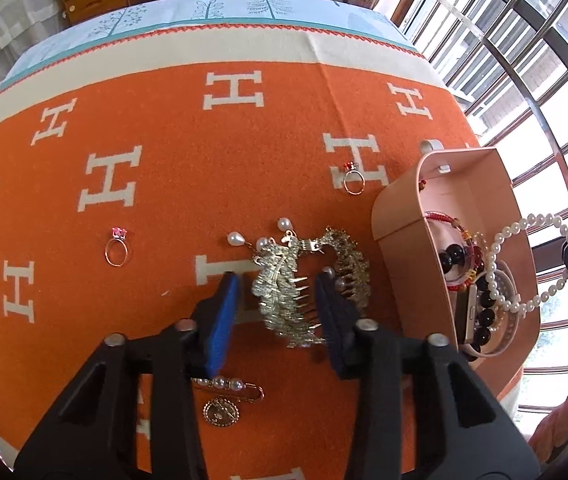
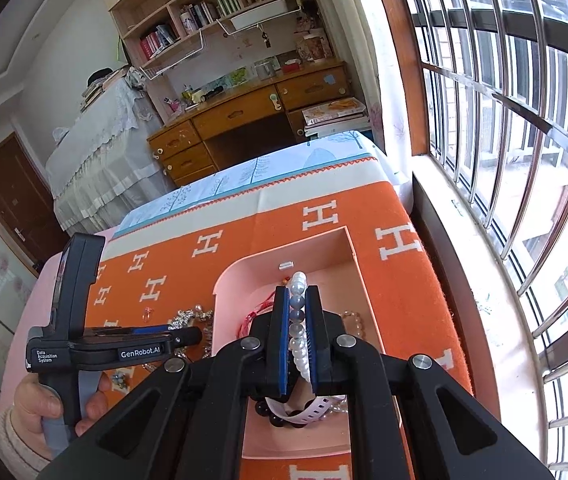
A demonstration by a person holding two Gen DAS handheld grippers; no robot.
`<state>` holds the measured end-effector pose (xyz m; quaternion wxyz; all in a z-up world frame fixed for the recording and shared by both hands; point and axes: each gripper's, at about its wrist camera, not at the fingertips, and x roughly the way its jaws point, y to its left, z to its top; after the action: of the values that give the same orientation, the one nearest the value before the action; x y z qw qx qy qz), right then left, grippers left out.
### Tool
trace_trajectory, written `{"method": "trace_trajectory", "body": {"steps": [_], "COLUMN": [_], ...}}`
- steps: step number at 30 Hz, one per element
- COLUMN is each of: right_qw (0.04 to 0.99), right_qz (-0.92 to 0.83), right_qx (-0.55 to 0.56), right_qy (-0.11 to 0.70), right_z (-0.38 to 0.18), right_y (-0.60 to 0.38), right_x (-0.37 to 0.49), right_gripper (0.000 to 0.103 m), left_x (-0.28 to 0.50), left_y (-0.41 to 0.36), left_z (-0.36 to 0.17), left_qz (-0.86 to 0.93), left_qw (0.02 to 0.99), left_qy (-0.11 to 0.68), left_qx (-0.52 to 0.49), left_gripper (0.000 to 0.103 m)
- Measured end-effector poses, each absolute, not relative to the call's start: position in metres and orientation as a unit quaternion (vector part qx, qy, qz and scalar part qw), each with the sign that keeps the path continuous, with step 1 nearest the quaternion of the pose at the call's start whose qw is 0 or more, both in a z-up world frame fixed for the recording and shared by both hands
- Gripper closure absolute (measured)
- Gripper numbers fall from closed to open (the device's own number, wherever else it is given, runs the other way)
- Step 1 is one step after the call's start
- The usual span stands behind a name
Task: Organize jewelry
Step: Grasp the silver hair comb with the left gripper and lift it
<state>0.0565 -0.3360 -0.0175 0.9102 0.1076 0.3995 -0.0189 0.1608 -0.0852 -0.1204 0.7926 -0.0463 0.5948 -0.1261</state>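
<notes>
A: While your right gripper (image 2: 297,330) hangs over the pink jewelry box (image 1: 404,216), what is it grasping?

B: Your jaws are clenched on a pearl necklace (image 2: 298,320); its beads run up between the blue pads (image 2: 282,340), and the loop dangles above the box in your left view.

A: And my left gripper (image 1: 277,304)?

B: Released. Your jaws stand wide, one on each side of the gold leaf hair comb (image 1: 284,292) lying on the orange blanket (image 1: 163,128), not touching it that I can tell.

A: Where is everything else?

B: Inside the box lie a dark bead bracelet (image 1: 480,308), a red cord bracelet (image 1: 444,218) and a white strap. On the blanket, a pink-stone ring (image 1: 117,246) sits well left of the comb, a red-stone ring (image 1: 352,179) near the box, and a pearl pin (image 1: 227,383) with a gold medallion (image 1: 221,412) just beneath your left jaws.
</notes>
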Motion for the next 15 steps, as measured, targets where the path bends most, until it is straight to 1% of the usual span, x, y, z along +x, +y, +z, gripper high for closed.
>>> {"method": "trace_trajectory", "body": {"steps": [1, 2, 11, 14, 15], "right_qw": [0.91, 0.909, 0.909, 0.911, 0.911], "right_qz": [-0.018, -0.018, -0.021, -0.021, -0.02], "right_qx": [0.108, 0.108, 0.107, 0.107, 0.108], "right_qy": [0.401, 0.402, 0.402, 0.398, 0.397], "right_z": [-0.018, -0.019, -0.025, -0.025, -0.025], "right_y": [-0.335, -0.335, -0.333, -0.333, -0.333], "right_x": [0.057, 0.058, 0.062, 0.061, 0.061], "right_gripper": [0.096, 0.096, 0.096, 0.096, 0.096], "left_x": [0.161, 0.161, 0.149, 0.143, 0.142], "left_y": [-0.085, -0.083, -0.071, -0.071, -0.071], "left_z": [-0.12, -0.12, -0.094, -0.081, -0.075], "left_qz": [-0.127, -0.126, -0.124, -0.136, -0.139], "left_qw": [0.792, 0.793, 0.819, 0.823, 0.824], "left_qy": [0.595, 0.594, 0.558, 0.55, 0.547], "left_qx": [-0.048, -0.052, -0.053, -0.051, -0.05], "left_gripper": [0.078, 0.081, 0.084, 0.098, 0.1]}}
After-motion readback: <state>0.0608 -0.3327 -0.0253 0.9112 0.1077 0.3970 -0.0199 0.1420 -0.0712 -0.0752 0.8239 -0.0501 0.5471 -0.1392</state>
